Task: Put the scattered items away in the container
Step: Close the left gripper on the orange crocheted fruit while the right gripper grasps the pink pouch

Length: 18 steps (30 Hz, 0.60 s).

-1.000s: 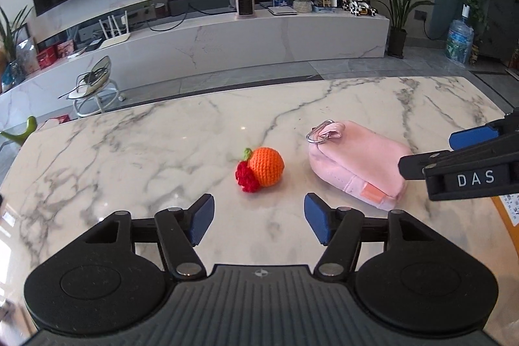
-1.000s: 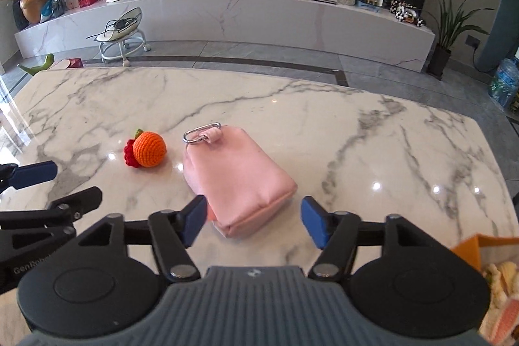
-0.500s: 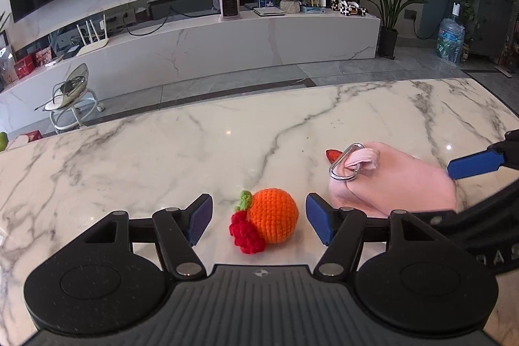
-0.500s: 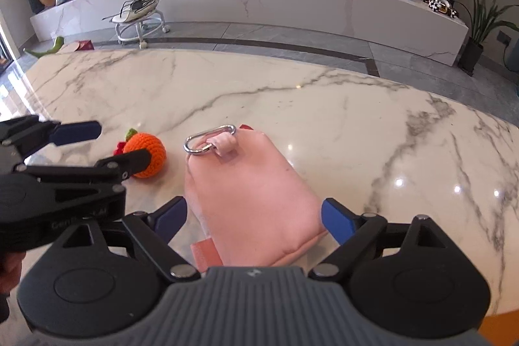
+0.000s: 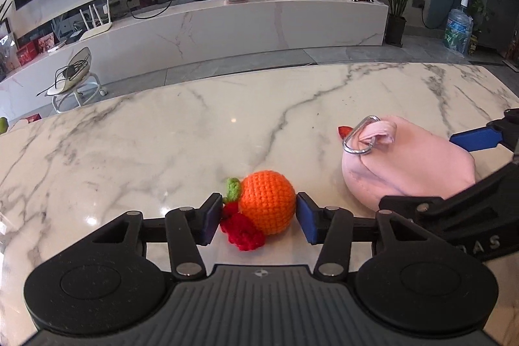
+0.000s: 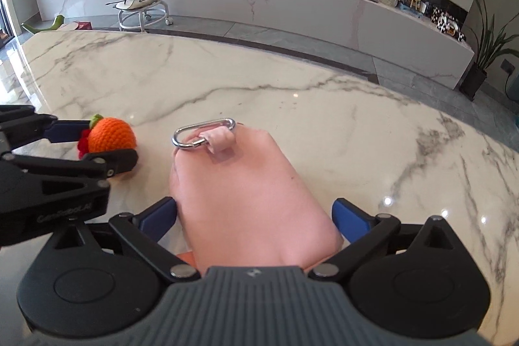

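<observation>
Your left gripper (image 5: 259, 218) sits low over the marble table (image 5: 162, 151) with the crocheted orange (image 5: 266, 205) between its blue pads. Its jaws are closing: the right pad touches the orange's side, while the left pad is against the red knitted bit beside it, so the toy is just being pinched. The orange rests on the table, left of the pink pouch (image 5: 405, 167) and a little apart from it.

Your right gripper (image 6: 254, 218) straddles the near end of the pink pouch, with its jaws opening wide. Both blue pads stand beside the fabric, and a narrow gap shows at each side, so nothing is gripped there. The pouch lies flat on the table, its far end carrying a silver clip (image 6: 204, 132) on a pink loop. A small red object (image 5: 344, 130) peeks out just behind the pouch's far left corner.
</observation>
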Available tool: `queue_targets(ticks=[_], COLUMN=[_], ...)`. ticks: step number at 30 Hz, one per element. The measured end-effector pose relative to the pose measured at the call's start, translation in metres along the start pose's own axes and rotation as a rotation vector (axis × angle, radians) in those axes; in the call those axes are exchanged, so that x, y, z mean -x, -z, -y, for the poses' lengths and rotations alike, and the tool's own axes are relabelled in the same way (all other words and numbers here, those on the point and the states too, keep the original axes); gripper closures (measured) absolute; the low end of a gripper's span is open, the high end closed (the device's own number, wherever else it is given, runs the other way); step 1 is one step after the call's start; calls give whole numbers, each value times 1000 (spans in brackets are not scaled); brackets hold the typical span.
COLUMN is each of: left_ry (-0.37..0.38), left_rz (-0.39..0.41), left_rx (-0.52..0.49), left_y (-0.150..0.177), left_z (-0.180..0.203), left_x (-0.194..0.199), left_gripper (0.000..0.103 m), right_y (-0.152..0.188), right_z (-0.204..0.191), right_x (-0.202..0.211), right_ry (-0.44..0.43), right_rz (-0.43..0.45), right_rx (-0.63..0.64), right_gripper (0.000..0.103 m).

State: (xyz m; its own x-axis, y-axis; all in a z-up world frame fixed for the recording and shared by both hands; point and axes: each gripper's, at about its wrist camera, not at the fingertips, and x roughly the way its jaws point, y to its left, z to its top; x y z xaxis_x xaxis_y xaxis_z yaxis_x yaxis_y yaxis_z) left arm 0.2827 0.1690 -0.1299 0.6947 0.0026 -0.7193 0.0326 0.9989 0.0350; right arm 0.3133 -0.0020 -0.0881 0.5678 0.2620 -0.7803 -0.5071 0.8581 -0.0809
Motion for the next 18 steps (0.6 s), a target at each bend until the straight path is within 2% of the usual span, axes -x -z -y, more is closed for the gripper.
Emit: queue_targets(ticks=[4,7,10,13,15,18], left_ry=[5,3,-3,-9,-12,-19], left_rz=[-14,-19,-26,-20,-4,17], left_rx=[11,28,45,55,55,55], left_y=[8,20,32,39,41,43], left_z=[0,3,7,13,17,25], left_x=[10,23,38,59,76,102], left_gripper=[47,47,48,48,48,48], right_y=[3,11,21,32,39,51], right_z=[-3,-10,-12,-14,-17,-16], right_x=[0,5,16,28,37,53], right_ry=[12,43,42,50,41,20], right_rz=[-6,-17,-26,-28,-35,-54], right_rx=[4,43,28,16,2,-52], right_gripper=[1,7,11,18,28,33])
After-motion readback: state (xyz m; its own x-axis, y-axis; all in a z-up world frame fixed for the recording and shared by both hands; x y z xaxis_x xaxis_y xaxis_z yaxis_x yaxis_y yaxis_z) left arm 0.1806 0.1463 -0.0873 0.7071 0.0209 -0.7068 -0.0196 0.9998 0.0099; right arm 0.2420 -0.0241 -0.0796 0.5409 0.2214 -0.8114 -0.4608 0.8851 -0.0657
